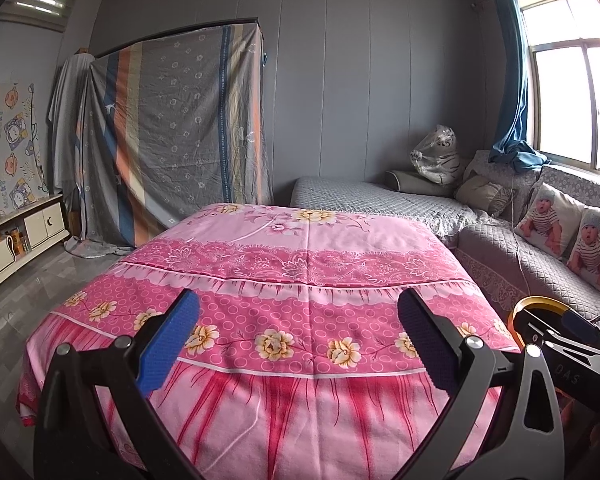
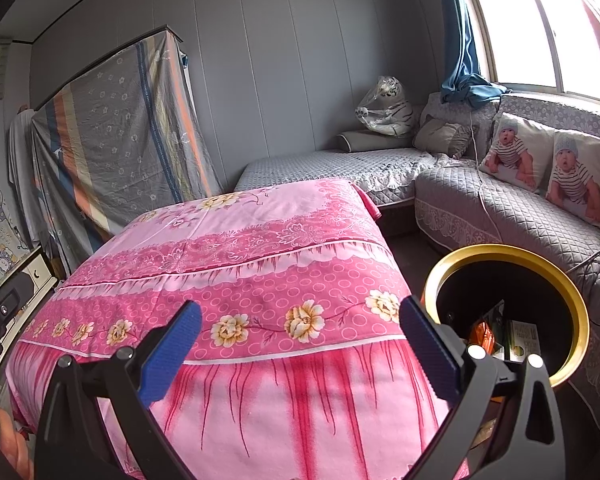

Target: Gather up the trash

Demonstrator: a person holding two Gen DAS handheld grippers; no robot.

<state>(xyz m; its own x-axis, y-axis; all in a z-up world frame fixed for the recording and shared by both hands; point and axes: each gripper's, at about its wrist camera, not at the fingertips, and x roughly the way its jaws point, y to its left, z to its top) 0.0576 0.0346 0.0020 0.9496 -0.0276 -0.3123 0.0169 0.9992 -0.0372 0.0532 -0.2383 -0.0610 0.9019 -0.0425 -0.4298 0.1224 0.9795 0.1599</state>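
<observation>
Left wrist view: left gripper (image 1: 298,338) hung over near edge of pink flowered cloth (image 1: 284,280) on surface, blue fingers (image 1: 168,344) wide apart, nothing between them. Right wrist view: right gripper (image 2: 300,340) also had fingers (image 2: 171,344) wide apart, holding nothing. Gold-rimmed bin (image 2: 572,292) stood just past surface's right edge, beside grey sofa (image 2: 520,216). Trash packets (image 2: 522,340) lay inside bin.

Both my wrist cameras look forward, close over the pink tablecloth (image 1: 300,280), sharing the sofa (image 2: 520,216) toward two o'clock.
</observation>
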